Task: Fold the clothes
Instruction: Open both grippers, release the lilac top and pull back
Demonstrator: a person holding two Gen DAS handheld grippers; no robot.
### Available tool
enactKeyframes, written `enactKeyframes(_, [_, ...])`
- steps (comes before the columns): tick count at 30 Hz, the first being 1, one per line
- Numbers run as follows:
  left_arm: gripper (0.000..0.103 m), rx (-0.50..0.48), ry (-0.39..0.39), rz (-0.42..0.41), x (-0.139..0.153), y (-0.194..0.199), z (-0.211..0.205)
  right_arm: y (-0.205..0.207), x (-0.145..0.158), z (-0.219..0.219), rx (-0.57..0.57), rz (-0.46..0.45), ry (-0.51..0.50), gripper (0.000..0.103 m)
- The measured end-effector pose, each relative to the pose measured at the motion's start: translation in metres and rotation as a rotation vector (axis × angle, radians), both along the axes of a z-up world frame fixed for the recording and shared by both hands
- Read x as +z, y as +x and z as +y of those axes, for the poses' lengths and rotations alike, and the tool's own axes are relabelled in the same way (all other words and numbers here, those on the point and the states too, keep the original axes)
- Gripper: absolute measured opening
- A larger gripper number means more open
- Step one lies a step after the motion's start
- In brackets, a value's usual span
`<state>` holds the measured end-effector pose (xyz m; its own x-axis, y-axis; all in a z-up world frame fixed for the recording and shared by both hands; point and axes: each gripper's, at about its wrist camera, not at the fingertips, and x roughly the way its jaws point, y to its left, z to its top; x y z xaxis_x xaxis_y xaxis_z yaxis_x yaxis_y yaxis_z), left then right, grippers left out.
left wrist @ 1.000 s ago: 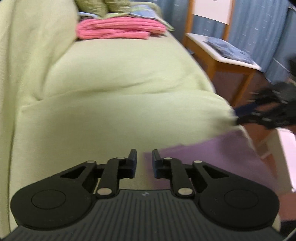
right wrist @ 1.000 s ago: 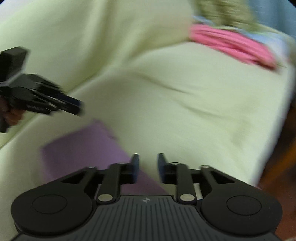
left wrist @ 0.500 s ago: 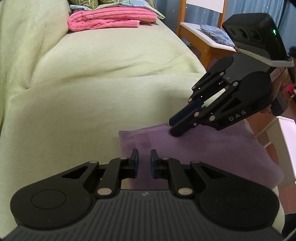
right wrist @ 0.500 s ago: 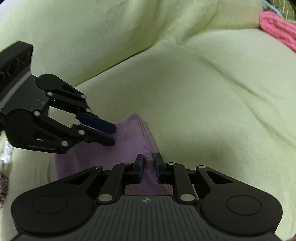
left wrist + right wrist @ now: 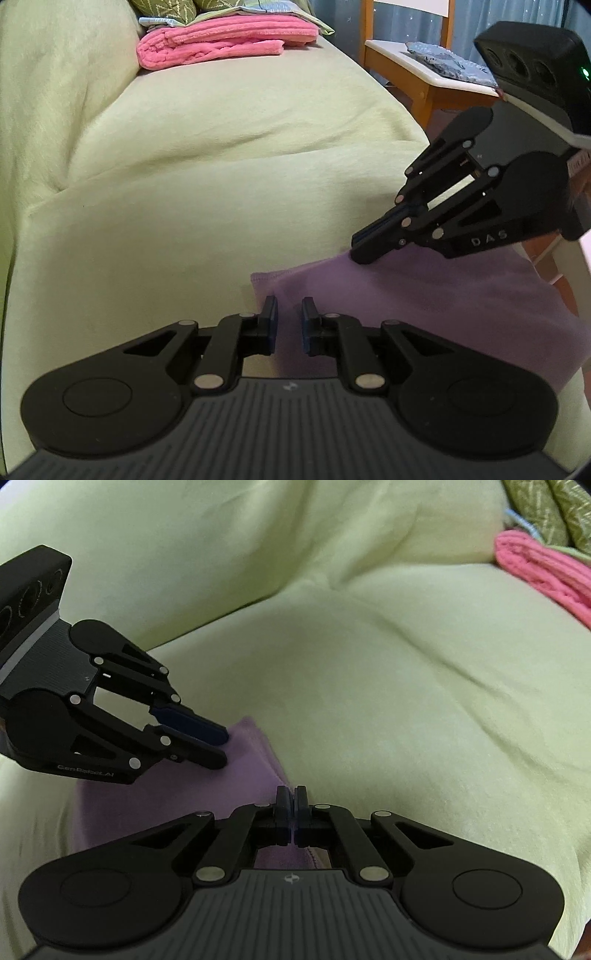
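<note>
**Two tongs at one purple cloth**

We see one flat purple fabric cloth (image 5: 424, 306) lying at the front edge of the pale green covered sofa (image 5: 221, 166), spread on the seat. Our right tongs (image 5: 294, 805) are pressed fully together at the cloth's far hem, and a sliver of purple shows between the pads, so we judge the hem pinched. Our left tongs (image 5: 289, 317) stand slightly parted over the cloth's near corner, pads not pressing on anything.

What could go wrong, as we judge it: the right pinch looks shallow, taking only the edge seam, so a lift may let the hem slip free. The left tongs may close on the sofa cover together with the cloth, dragging both. With only one corner held, a pull would skew the cloth and spoil the fold line.

Counting: one purple cloth, two tongs, one folded pink towel-like pile (image 5: 225, 40) farther along the sofa, one wooden chair (image 5: 424, 77) carrying one bluish bundle.
</note>
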<state>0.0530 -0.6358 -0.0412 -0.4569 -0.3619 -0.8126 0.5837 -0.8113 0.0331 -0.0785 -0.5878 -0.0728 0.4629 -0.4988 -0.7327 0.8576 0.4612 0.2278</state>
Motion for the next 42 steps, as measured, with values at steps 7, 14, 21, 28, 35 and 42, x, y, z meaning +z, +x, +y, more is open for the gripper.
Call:
enactKeyframes(7, [0.007,-0.005,0.011,0.003,-0.001,-0.005,-0.010,-0.001,-0.006,0.002,-0.065,0.012,0.027,0.000])
enactKeyframes(14, [0.005,-0.055,-0.041,0.005,0.010,-0.013,-0.010,-0.009,0.010,0.011,-0.147,-0.029,-0.016,0.029])
enactKeyframes(21, [0.006,-0.123,-0.062,-0.068,-0.005,-0.022,-0.004,-0.034,0.025,0.076,-0.320,-0.034,-0.003,0.023])
enactKeyframes(28, [0.010,-0.139,-0.085,-0.066,-0.010,-0.013,-0.006,-0.061,-0.002,0.109,-0.486,0.081,0.082,0.009])
enactKeyframes(35, [0.004,-0.095,-0.040,-0.002,0.037,0.026,0.006,-0.005,0.051,0.148,-0.422,0.037,0.012,0.015])
enactKeyframes(42, [0.005,-0.219,0.020,-0.128,0.010,0.043,0.071,0.077,0.026,0.180,-0.324,0.179,0.028,0.015])
